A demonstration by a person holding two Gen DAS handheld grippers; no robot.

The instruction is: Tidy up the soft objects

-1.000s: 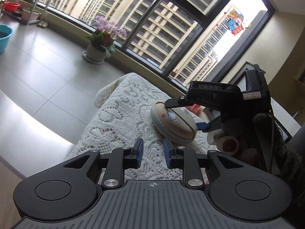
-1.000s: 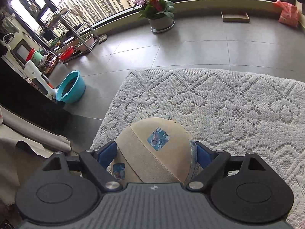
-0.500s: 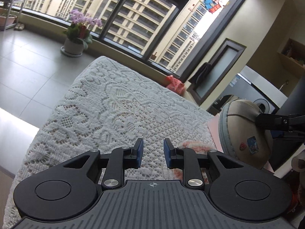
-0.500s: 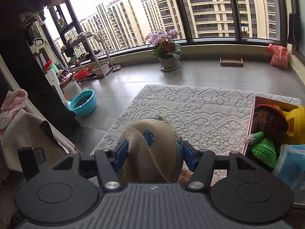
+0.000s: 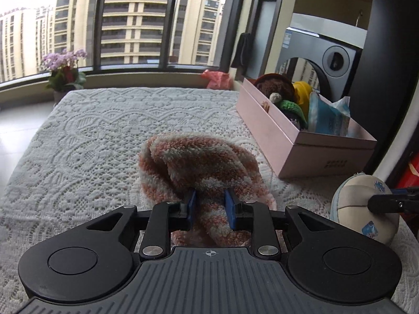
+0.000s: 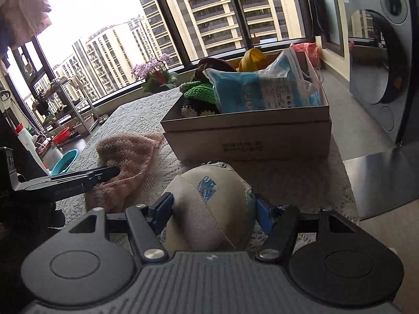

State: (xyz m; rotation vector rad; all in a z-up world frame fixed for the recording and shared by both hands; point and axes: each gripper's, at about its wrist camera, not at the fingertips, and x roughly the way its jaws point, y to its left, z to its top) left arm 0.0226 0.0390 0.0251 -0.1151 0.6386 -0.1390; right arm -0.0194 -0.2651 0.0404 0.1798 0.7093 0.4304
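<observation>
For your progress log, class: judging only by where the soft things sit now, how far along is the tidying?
Done: the pink box already holds a knitted toy, a yellow item and a blue packet. In hand: the left hand-held gripper pinches the striped fuzzy towel; the right hand-held gripper clamps the beige cap. Left: both go into the box.

A second ago the left gripper (image 5: 209,206) was bare over the lace cloth (image 5: 86,141); now its fingers pinch a pink-and-white fuzzy towel (image 5: 199,164). The right gripper (image 6: 212,209) has carried the beige ball (image 6: 209,206) from mid-bench to just before the pink box (image 6: 248,130).
</observation>
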